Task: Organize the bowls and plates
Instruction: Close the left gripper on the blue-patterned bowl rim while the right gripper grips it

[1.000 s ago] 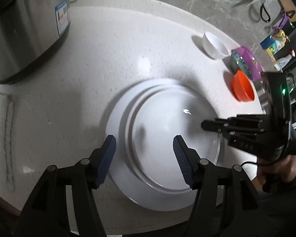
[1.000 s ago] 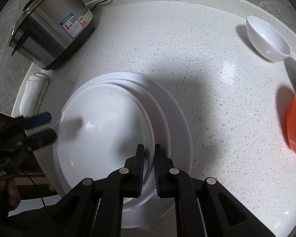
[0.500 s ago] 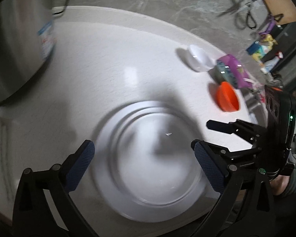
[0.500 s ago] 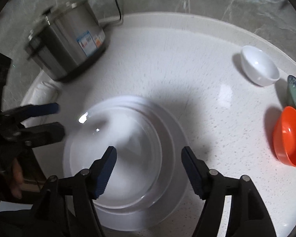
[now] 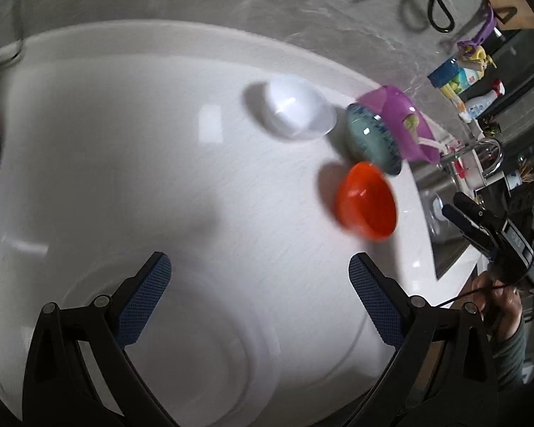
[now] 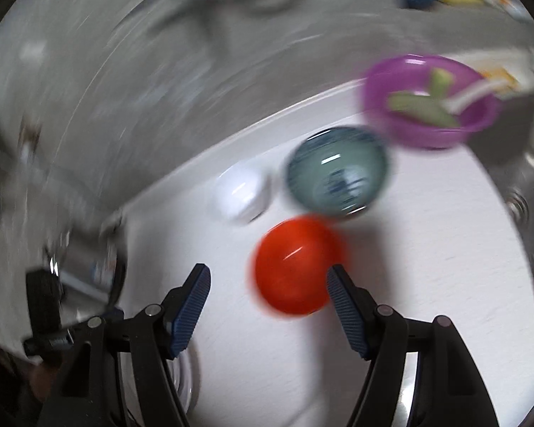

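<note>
Now the right hand-held gripper point(image 6: 267, 288) tilts downward, jaws apart, near the orange bowl point(image 6: 295, 267).

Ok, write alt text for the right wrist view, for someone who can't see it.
Blurred fisheye view: the open right gripper hangs over a white counter, its jaws framing an orange bowl without touching it. Beyond sit a white bowl, a blue-grey bowl and a purple bowl holding scraps.

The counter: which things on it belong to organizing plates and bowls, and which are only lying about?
Belong to the job:
- stacked white plates
- orange bowl
- white bowl
- blue-green bowl
- purple bowl, with food scraps inside

Only lying about:
- spray bottle
- scissors on the wall
- faucet
</note>
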Tool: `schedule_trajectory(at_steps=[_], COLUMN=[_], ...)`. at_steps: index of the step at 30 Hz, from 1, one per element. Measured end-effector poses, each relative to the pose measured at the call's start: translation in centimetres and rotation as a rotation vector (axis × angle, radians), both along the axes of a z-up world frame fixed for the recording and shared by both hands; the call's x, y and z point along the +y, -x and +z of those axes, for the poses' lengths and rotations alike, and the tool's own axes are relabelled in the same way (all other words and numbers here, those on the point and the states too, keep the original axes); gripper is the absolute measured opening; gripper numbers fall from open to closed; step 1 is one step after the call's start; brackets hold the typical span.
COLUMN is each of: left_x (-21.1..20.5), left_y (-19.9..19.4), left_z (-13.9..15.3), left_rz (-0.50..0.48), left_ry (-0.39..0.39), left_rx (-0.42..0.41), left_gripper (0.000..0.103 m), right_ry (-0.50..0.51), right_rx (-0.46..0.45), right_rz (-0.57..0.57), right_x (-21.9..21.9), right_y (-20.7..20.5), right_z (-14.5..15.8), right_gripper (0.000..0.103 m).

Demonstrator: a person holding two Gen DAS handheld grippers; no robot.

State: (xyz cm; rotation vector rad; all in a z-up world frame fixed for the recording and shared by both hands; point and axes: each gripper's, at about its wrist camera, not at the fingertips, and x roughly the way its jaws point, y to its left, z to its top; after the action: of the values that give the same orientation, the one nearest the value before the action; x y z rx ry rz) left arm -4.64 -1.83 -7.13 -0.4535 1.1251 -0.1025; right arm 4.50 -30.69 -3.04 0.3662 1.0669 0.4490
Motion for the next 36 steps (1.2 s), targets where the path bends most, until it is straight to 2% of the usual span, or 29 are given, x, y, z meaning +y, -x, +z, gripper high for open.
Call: schedule_trajectory(at_steps=[4,8,10,12,15,17,18,22,25,27,34,36], left_x=[-3.9,-8.2,-9.8,-11.1,-12.7,-12.9,-13.0,-13.7,-14.3,-14.8,-14.6,-14.3], left_y=[-6.8,-15.2,-18.9,-22.0,-25.7,-27.2,-27.5,-28.5,-28.3,-28.3,-28.6,-28.5], left_z=[1.8,2.7,2.3,2.1,1.0,0.1,-0.4,-2.1,-3.1,-3.9,-5.7,-5.7], left_rz=[-0.085,-0.239,-0.297,-0.34,-0.419,-0.46,-0.478,-0.548,-0.578,-0.587,-0.574,-0.566], left_ry=[-0.045,-0.036,-0.062,-0.111,-0.163,-0.196,-0.194,-0.151,-0.157,-0.151,-0.112,-0.106], left_rx=[-0.023,-0.054,-0.016,-0.012,0.024,0.039,0.045,0.066,0.079,0.092,0.138,0.147], left_gripper=[0.1,0.1,0.1,0.086,0.082,0.078,0.072,0.062,0.054,0.047,0.037,0.029], right_ry=[-0.086,-0.126,-0.146,-0.177,-0.179,-0.187,-0.186,-0.147,-0.141,-0.134,-0.136,-0.134], right_rx=[0.056,0.095,0.121,0.146,0.17,0.19,0.193,0.214,0.228,0.24,0.279,0.28], right_rz=[-0.071,-0.08,-0.076,-0.056,-0.029,-0.024,-0.021,0.002,0.004,-0.009,-0.04,-0.041], right_x=[-6.5,-8.1,-8.4,-8.2,-7.4,-6.8,-6.7,-5.7,-5.3,-5.3,-5.3,-5.2], right_y=[-4.5,-8.3,-9.9,-11.0,-12.0,-12.5,-12.7,-13.5,-13.7,-13.8,-14.5,-14.8], right_z=[-0.8,-2.8,-4.0,-5.2,-6.5,-7.4,-7.8,-8.9,-9.4,-9.8,-11.2,-11.3], right_gripper=[0.072,0.072,0.07,0.066,0.064,0.064,0.064,0.06,0.058,0.057,0.048,0.047])
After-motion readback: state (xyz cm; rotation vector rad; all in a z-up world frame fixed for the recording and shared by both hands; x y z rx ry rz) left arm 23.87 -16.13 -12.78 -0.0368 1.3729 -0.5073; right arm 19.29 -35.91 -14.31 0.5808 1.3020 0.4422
